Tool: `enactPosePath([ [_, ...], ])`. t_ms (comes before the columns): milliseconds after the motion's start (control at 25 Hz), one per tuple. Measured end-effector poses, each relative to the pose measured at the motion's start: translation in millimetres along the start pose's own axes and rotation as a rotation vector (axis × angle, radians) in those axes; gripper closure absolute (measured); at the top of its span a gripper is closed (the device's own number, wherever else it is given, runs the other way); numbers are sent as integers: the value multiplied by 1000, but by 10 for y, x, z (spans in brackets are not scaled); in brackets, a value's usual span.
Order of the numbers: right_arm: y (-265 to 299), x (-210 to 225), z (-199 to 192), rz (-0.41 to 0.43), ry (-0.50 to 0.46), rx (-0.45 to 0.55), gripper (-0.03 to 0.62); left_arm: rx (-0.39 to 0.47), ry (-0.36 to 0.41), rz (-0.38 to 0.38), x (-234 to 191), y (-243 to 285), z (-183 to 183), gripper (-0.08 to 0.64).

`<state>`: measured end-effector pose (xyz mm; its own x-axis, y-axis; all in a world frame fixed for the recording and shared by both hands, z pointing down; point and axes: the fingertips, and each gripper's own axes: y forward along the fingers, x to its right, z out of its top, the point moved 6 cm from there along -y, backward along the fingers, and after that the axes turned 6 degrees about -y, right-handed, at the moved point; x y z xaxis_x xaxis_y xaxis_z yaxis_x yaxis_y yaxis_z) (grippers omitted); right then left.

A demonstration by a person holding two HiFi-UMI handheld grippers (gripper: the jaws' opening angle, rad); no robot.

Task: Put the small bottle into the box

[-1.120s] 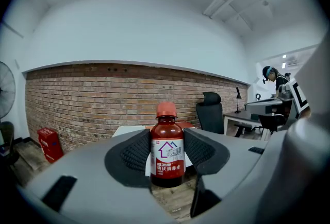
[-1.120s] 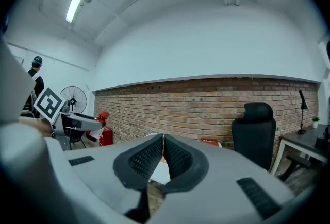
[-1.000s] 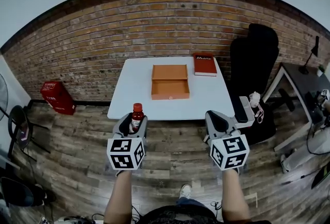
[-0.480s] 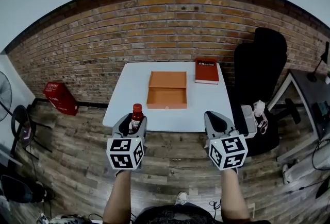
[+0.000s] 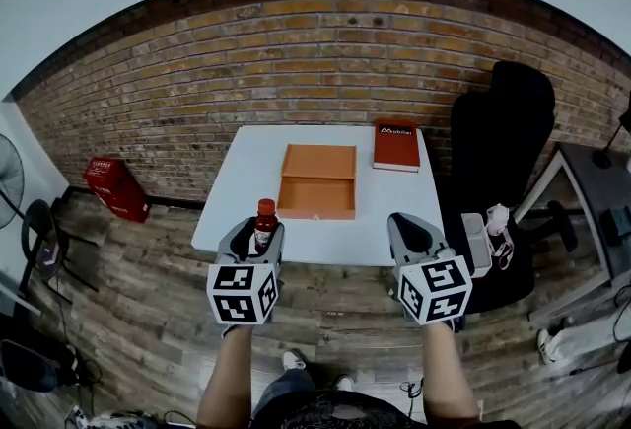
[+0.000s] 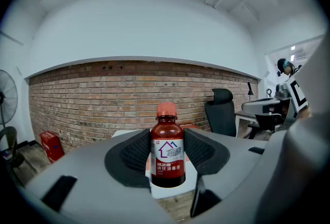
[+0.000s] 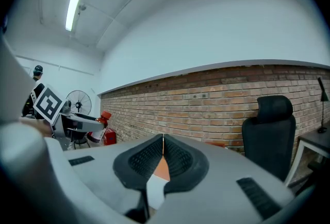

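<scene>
**Item 1, step in hand:** transport; you are carrying the small bottle (image 6: 167, 152), dark brown with a red cap and a white-and-red label, toward the table; it is not yet over the box, so the placing is undone.

**Item 2, left gripper (image 5: 252, 236):** jaws stand wide yet are clamped on the small bottle, one ribbed black pad against each side of its labelled body; bottle upright, cap above the jaws, held in the air short of the table's near edge, at about seven o'clock from the box.

**Item 3, right gripper (image 5: 415, 232):** jaws pressed together with nothing between them; it hovers at about five o'clock from the box and touches nothing.

**Item 4, target:** flat orange cardboard box (image 5: 316, 197), lid folded back, tray empty, on the white rectangular table (image 5: 392, 210) at your twelve o'clock; a red hardback book (image 5: 396, 145) lies at the box's two o'clock, apart from it.

**Item 5, next move, by my judgement:** take the left gripper toward one o'clock until the bottle is above the tray; lower it within the walls; part the jaws only once its base rests; mind the near wall, which the base could clip; tall and narrow, it may topple if let go high.
</scene>
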<state>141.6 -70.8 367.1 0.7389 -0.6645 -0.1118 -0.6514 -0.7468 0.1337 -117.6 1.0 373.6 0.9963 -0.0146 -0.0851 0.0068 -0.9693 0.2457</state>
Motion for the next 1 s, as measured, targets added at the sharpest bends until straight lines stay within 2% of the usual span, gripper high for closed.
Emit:
enactPosePath([
  [400, 447, 73, -7, -4, -7, -5, 571, 4, -6, -5, -263, 419, 69, 342],
  [1000, 1636, 185, 96, -72, -7, -47, 571, -17, -12, -91, -977, 1573, 327, 342],
])
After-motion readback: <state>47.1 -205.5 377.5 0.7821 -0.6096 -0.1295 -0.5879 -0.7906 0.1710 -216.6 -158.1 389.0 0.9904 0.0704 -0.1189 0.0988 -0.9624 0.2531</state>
